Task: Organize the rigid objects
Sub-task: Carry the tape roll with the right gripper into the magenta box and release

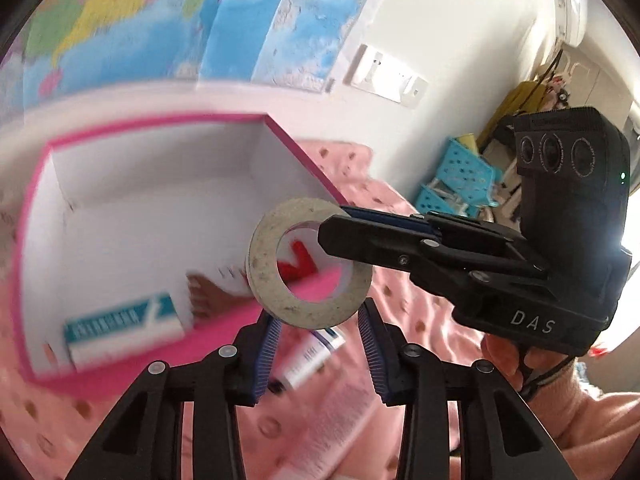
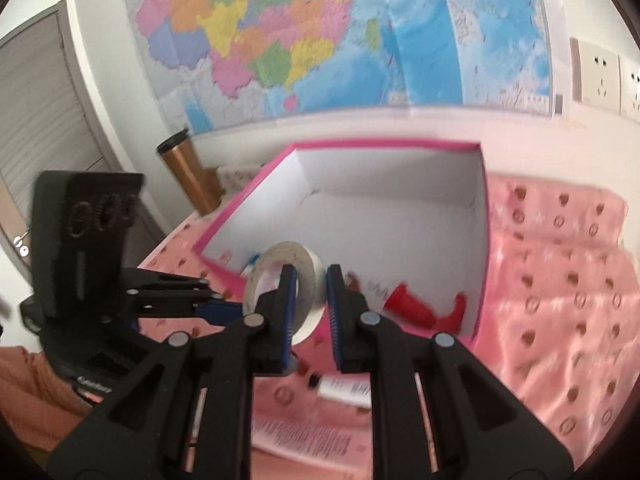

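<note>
- Left wrist view: the tape roll (image 1: 309, 263) hangs over the near edge of the pink box (image 1: 280, 128), its hole facing us. The right gripper (image 1: 334, 226) pinches its right side. The left gripper (image 1: 318, 334) is spread wide just below.
- Right wrist view: the tape roll (image 2: 308, 280) stands on edge, its hole pointing sideways, left finger (image 2: 289, 300) through it.
</note>
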